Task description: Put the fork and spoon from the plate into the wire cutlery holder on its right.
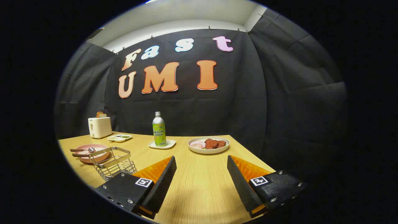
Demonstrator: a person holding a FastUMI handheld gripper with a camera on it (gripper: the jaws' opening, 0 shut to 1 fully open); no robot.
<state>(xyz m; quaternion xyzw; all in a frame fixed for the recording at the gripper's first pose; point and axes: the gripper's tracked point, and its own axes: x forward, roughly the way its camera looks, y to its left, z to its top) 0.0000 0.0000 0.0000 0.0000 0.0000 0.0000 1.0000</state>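
- The tongs [201, 161] are seen at the bottom centre of the frame, spread wide apart with nothing between the two ribbed black fingers [163, 180], only bare wooden bench [199, 186]
- A pink plate [92, 153] is seen at the lower left of the frame, well apart from the tongs, near the bench's left edge
- On that plate a spoon [83, 150] and a fork [81, 155] are laid side by side, handles pointing left; which piece is which cannot be told with certainty at this size
- The wire cutlery holder [112, 162] is stood just in front of the plate and slightly right of it, close to the left finger and partly overlapping the plate's rim in the picture
- The step in hand is judged to be the approach to the first utensil, none having been lifted yet
- It would be done well if the tongs were swung left and carried over the holder's raised rim, not through it
- A thin handle is best taken crosswise, near its middle, so that it is not tipped when lifted
- A soda bottle [159, 129], a plate of food [208, 144] and a toaster [99, 127] are set farther back and need not be disturbed
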